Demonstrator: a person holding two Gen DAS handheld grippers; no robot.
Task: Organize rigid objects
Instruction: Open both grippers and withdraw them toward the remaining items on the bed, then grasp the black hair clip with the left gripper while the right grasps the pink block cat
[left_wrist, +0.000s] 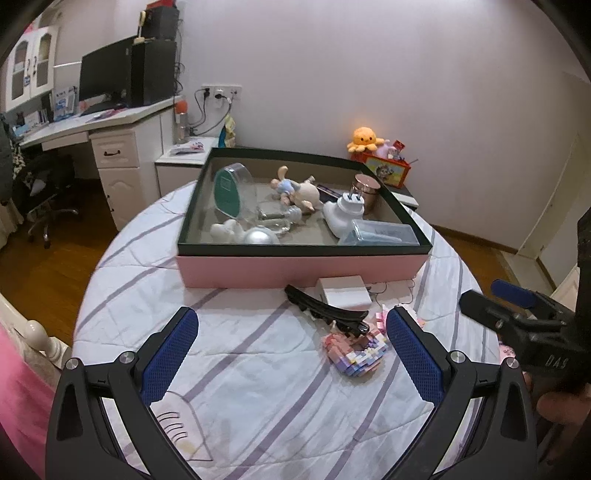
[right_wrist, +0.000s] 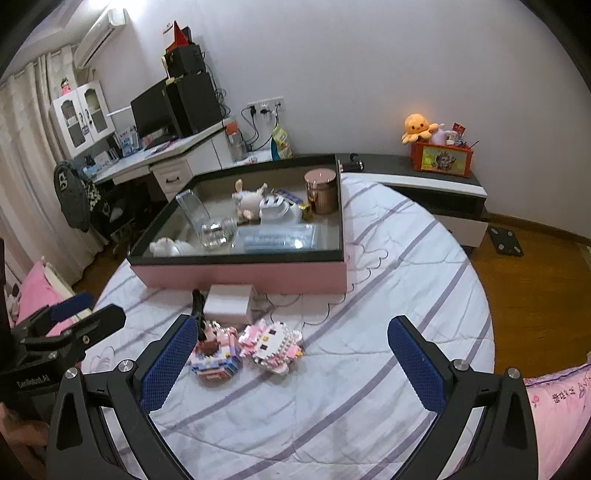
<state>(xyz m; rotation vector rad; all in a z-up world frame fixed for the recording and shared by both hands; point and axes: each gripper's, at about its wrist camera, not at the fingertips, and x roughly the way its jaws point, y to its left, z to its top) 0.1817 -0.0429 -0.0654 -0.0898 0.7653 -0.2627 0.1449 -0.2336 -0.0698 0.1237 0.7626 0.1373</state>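
A pink box with a dark rim (left_wrist: 295, 267) (right_wrist: 240, 275) stands on the striped bed cover and holds several items: a clear jar, figurines, a white charger and a copper tin (left_wrist: 366, 192) (right_wrist: 322, 190). In front of it lie a white adapter (left_wrist: 343, 291) (right_wrist: 228, 302), a black hair clip (left_wrist: 325, 310) (right_wrist: 199, 310), a pink-purple brick model (left_wrist: 356, 350) (right_wrist: 216, 352) and a white-pink brick model (right_wrist: 273, 345). My left gripper (left_wrist: 291, 354) is open and empty just left of the clip and model. My right gripper (right_wrist: 291, 358) is open and empty over the brick models.
The round striped bed cover (left_wrist: 240, 369) (right_wrist: 369, 332) drops off to a wooden floor (left_wrist: 48, 266) (right_wrist: 535, 306). A desk with a monitor (left_wrist: 107, 77) (right_wrist: 151, 110) stands at the back left. A low cabinet with an orange plush and a red tin (right_wrist: 441, 157) stands behind.
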